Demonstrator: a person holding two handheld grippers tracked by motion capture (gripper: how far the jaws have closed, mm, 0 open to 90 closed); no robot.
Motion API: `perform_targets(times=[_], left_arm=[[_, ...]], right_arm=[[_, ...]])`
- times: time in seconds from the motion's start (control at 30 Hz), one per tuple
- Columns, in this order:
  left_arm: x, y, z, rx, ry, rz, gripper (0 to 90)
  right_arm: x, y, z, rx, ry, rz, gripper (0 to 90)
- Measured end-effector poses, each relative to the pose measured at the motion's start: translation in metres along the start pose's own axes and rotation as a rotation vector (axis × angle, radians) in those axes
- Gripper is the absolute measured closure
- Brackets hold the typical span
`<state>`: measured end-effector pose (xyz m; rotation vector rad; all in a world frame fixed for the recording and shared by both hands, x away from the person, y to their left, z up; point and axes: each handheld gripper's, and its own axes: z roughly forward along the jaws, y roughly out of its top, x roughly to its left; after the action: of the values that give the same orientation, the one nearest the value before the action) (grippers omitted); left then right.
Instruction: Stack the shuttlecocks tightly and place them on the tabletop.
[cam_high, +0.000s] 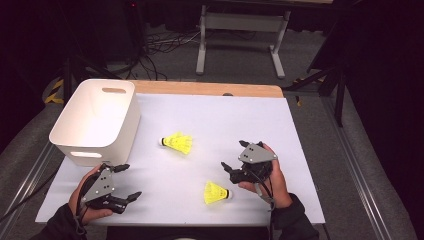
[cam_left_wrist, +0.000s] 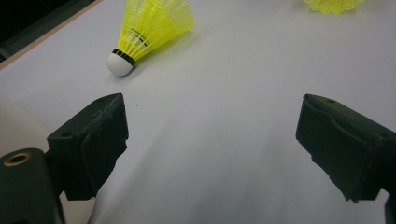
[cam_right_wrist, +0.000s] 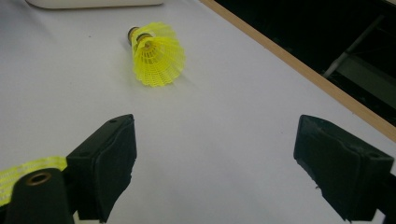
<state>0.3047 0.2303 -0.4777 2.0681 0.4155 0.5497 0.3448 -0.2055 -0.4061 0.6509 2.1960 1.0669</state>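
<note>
As we look down from the high view, two yellow shuttlecocks lie on the white table (cam_high: 210, 120): the far shuttlecock (cam_high: 177, 142) near the white bin (cam_high: 95, 120), the near shuttlecock (cam_high: 216, 193) just beside our right gripper (cam_high: 234, 157). Our left gripper (cam_high: 126, 181) is spread and holds nothing. The bin looks bare, so we judge nothing is done yet. Dark floor and a metal frame lie beyond.

In the left gripper view, jaws stand wide, one shuttlecock (cam_left_wrist: 149, 32) ahead.

In the right gripper view, jaws stand wide apart, another shuttlecock (cam_right_wrist: 156, 53) ahead.

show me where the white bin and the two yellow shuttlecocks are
white bin (cam_high: 80, 131), high view, on its near wall.
far shuttlecock (cam_high: 178, 142), high view, on its skirt.
near shuttlecock (cam_high: 214, 193), high view, on its skirt.
</note>
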Motion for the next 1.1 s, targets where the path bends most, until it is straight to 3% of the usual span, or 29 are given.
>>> perform_targets(times=[0.6, 1.0, 1.1], left_arm=[[-0.001, 0.0, 0.0, 0.005, 0.001, 0.004, 10.1], [0.0, 0.0, 0.001, 0.003, 0.0, -0.002, 10.1], [-0.001, 0.0, 0.001, 0.004, 0.0, -0.002, 10.1]], right_arm=[[-0.007, -0.028, -0.025, -0.048, -0.058, 0.032, 13.1], [-0.003, -0.054, -0.034, -0.079, -0.101, 0.016, 10.4], [0.0, -0.061, -0.035, -0.094, -0.132, 0.012, 9.5]])
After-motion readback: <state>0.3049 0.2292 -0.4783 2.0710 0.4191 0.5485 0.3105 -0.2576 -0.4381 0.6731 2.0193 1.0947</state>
